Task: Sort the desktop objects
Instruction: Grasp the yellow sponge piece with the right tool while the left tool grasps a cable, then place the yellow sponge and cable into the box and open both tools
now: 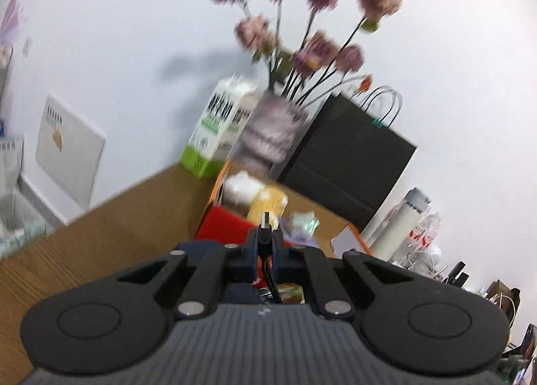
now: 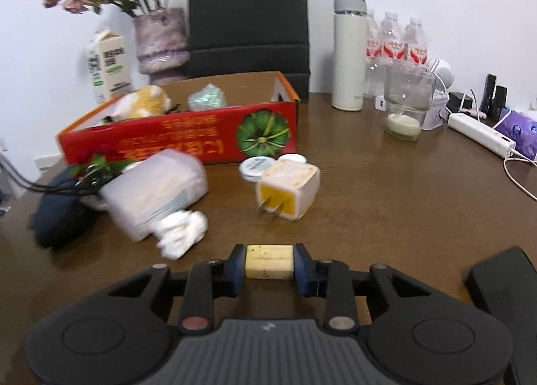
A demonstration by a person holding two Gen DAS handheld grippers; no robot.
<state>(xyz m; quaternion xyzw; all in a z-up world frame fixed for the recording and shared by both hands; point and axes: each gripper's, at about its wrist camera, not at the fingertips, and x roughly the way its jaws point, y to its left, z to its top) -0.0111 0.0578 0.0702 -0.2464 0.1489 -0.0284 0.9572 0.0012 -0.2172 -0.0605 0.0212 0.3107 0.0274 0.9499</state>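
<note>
Both grippers loaded, box waiting at the back of the desk

Left gripper [image 1: 265,244]: jaws pinched almost fully together on a black cable [image 1: 272,287], with its metal USB plug [image 1: 265,220] poking out past the fingertips. Cable hangs down behind the jaws. Left view is blurred and tilted, gripper is raised above the table [image 1: 100,244] and aimed toward the box

Right gripper [image 2: 268,266]: jaws part-way in, blue pads pressed on both ends of a pale yellow eraser-like block [image 2: 268,261], dark specks on it. Held low, just over the tabletop; can't tell if it touches the wood

Sorting box [image 2: 188,141]: red-orange cardboard, green pumpkin print on the side, open top, sits at the back-left of the desk. Inside it: a yellow-white plush toy [image 2: 142,103] and a shiny crumpled wrapper [image 2: 206,97]

Loose on the table in front of the box, right view:
- white-and-yellow plug adapter [image 2: 288,192], lying on its side, prongs toward the camera
- two round white lids [image 2: 256,168], just behind the adapter, touching or nearly so
- translucent plastic container [image 2: 157,190], tilted, blurred
- crumpled white tissue [image 2: 183,232], against the container's near end
- dark blue rounded object [image 2: 58,213] at far left, black wires over it

Behind the box: black paper bag [image 2: 248,12], vase of dried flowers [image 2: 161,39], milk carton [image 2: 109,66]. To the right: white thermos [image 2: 349,52], water bottles [image 2: 396,39], glass candle jar [image 2: 404,106], white power strip [image 2: 481,133]
</note>
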